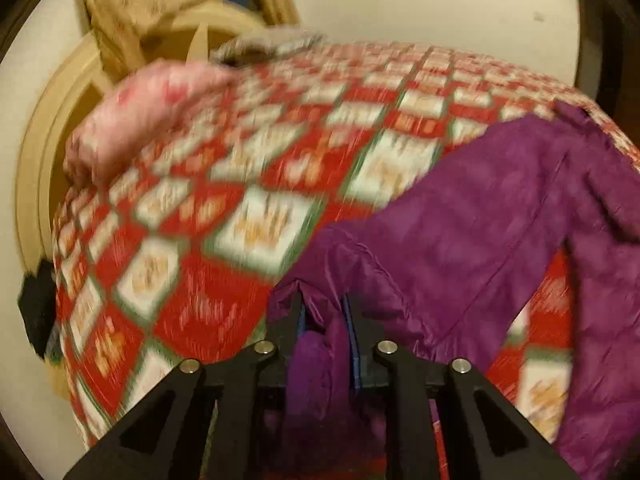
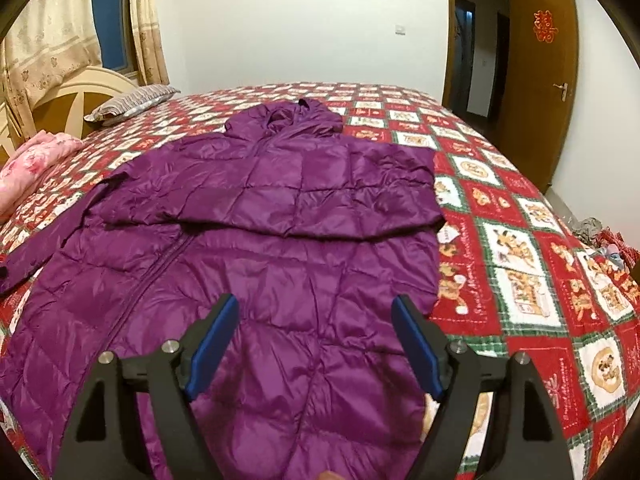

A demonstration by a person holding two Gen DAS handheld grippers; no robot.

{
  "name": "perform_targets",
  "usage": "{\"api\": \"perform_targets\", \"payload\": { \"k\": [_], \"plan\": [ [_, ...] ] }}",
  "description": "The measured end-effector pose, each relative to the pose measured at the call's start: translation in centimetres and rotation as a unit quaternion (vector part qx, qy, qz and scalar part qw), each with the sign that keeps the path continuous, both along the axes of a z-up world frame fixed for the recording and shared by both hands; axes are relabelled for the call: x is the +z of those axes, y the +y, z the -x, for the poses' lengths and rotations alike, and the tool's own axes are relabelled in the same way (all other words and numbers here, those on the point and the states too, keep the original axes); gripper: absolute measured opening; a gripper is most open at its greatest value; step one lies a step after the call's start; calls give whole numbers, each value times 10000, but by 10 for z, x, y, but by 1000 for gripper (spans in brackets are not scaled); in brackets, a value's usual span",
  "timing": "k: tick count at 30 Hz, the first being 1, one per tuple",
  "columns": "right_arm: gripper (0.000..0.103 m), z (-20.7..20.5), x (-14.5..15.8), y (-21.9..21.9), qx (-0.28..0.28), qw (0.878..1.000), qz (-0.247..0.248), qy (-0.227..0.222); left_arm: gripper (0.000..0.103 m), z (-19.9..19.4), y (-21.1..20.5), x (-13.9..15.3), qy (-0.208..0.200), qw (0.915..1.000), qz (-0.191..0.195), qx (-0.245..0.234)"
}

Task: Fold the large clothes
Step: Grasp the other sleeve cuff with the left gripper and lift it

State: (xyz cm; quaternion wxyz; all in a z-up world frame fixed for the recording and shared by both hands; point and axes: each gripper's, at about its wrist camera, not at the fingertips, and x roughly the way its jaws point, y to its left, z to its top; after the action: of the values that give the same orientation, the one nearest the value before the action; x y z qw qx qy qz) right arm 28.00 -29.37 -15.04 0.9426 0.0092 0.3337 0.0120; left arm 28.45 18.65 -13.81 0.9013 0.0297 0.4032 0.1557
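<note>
While the left wrist view is smeared with blur, it shows the left gripper closed on the cuff end of one sleeve of the purple jacket, a fold of purple cloth pinched between its two blue pads. That sleeve trails away to the right across the red checked quilt. One pink pillow lies far left; no writing can be read.

From the right wrist view, the right gripper hangs with its jaws wide apart and nothing between them, above the lower body of the one jacket, spread flat on the quilt. One sleeve is folded across the chest. Two pillows lie far left, one pink and one striped. A red paper character is on the brown door.
</note>
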Motion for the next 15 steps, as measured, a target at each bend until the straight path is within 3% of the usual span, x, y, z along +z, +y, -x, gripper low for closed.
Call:
{"api": "perform_targets", "payload": {
  "k": [3, 9, 15],
  "plan": [
    [81, 5, 3, -12, -121, 9999, -24, -109, 15, -13, -34, 49, -637, 9964, -512, -244],
    [81, 10, 4, -36, -427, 9986, -232, -200, 14, -47, -120, 125, -1387, 9824, -708, -1029],
    [81, 14, -1, -50, -532, 9977, -392, -172, 12, -74, -238, 132, -1496, 9649, -715, -2038]
  ]
}}
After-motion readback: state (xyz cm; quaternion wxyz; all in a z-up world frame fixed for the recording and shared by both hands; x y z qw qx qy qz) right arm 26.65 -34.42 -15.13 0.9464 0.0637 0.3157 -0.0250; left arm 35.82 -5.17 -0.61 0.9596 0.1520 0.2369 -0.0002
